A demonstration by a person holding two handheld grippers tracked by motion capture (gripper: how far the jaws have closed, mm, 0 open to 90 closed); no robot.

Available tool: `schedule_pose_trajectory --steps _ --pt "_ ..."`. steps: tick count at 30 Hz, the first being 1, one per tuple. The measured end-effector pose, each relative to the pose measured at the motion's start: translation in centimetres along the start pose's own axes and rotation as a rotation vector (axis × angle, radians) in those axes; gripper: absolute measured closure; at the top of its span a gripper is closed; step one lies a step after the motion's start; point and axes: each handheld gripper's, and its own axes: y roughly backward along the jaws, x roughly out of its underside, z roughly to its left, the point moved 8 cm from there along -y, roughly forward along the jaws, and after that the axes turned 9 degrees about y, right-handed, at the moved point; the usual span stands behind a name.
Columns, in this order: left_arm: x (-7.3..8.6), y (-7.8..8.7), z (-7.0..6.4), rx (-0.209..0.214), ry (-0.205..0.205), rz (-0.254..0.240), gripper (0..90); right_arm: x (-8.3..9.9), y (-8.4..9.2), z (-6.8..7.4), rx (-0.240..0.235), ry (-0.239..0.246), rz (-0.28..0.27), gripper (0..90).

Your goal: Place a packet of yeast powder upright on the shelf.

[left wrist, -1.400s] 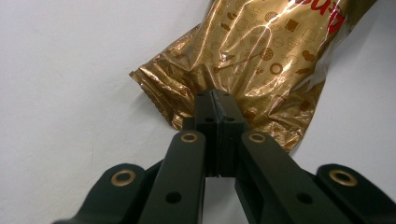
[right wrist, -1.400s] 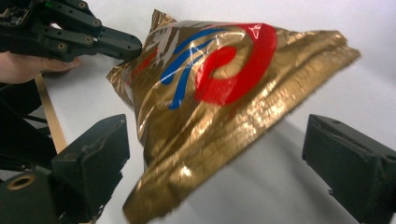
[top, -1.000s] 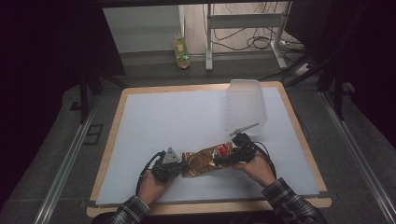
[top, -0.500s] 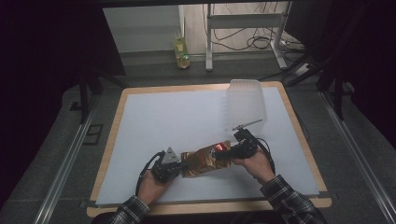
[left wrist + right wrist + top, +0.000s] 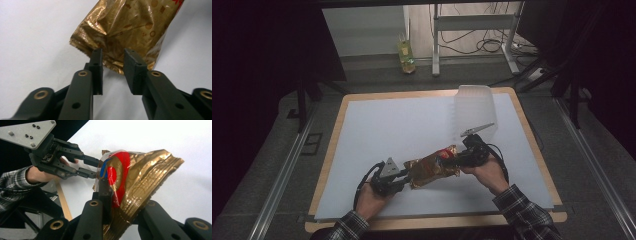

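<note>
You held the crinkled gold foil snack bag [image 5: 432,168] near the white table's [image 5: 377,125] front edge, lifted at its right end, probably to stretch it. Your left gripper [image 5: 112,58] stood parted around its crimped end. Your right gripper [image 5: 120,202] was clamped on the far end. Beyond stood a translucent plastic container [image 5: 475,111].

We see our left gripper [image 5: 112,63] with its jaws parted, tips right at the crumpled end of the gold bag [image 5: 130,27] on the white table [image 5: 32,37].
</note>
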Motion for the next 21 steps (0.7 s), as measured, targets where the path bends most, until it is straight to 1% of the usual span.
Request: schedule_pose_trajectory --steps 1,2,3,4,5,7,8,9,10,11,12,14,18,19,20,21 --pt "0.0 0.1 0.1 -0.001 0.001 -0.003 65.3 -0.2 0.2 0.1 0.007 0.010 -0.001 78.4" --pt "-0.1 0.1 0.1 0.002 0.006 -0.007 61.4 -0.5 0.5 0.2 0.018 0.035 -0.001 78.4" --pt "-0.1 0.2 0.2 0.000 0.008 -0.012 61.4 -0.5 0.5 0.2 0.018 0.035 -0.001 78.4" --pt "-0.1 0.3 0.2 0.001 0.009 -0.016 59.8 -0.6 0.7 0.2 0.022 0.047 -0.001 78.4" --pt "-0.2 0.4 0.2 0.003 0.010 -0.021 55.1 -1.0 1.0 0.3 0.028 0.068 0.002 78.5" --pt "-0.2 0.4 0.3 0.002 0.015 -0.029 50.8 -1.4 1.5 0.4 0.041 0.095 0.003 78.5" --pt "-0.2 0.4 0.3 0.002 0.015 -0.029 47.4 -1.4 1.5 0.4 0.041 0.095 0.003 78.5" --pt "-0.2 0.4 0.3 0.002 0.015 -0.029 47.4 -1.6 1.7 0.4 0.048 0.107 0.004 78.5" --pt "-0.3 0.4 0.3 -0.001 0.017 -0.030 44.3 -1.8 2.0 0.4 0.053 0.123 0.003 78.5" --pt "-0.3 0.4 0.3 -0.001 0.019 -0.031 40.1 -2.2 2.5 0.3 0.068 0.143 0.008 78.6" --pt "-0.3 0.3 0.3 -0.001 0.019 -0.030 40.1 -2.2 2.5 0.3 0.068 0.143 0.008 78.6" --pt "-0.3 0.2 0.3 -0.008 0.014 -0.028 34.2 -2.5 3.0 0.2 0.080 0.161 0.010 78.6" --pt "-0.4 0.2 0.3 -0.010 0.010 -0.034 27.8 -3.1 3.9 -0.3 0.102 0.183 0.019 78.6" --pt "-0.4 0.2 0.3 -0.010 0.009 -0.036 26.6 -3.3 4.2 -0.4 0.108 0.195 0.020 78.7" --pt "-0.4 0.2 0.3 -0.011 0.010 -0.039 23.5 -3.7 4.7 -0.7 0.119 0.212 0.017 78.6" --pt "-0.4 0.2 0.3 -0.014 0.009 -0.042 23.5 -3.7 4.7 -0.7 0.119 0.212 0.017 78.6"
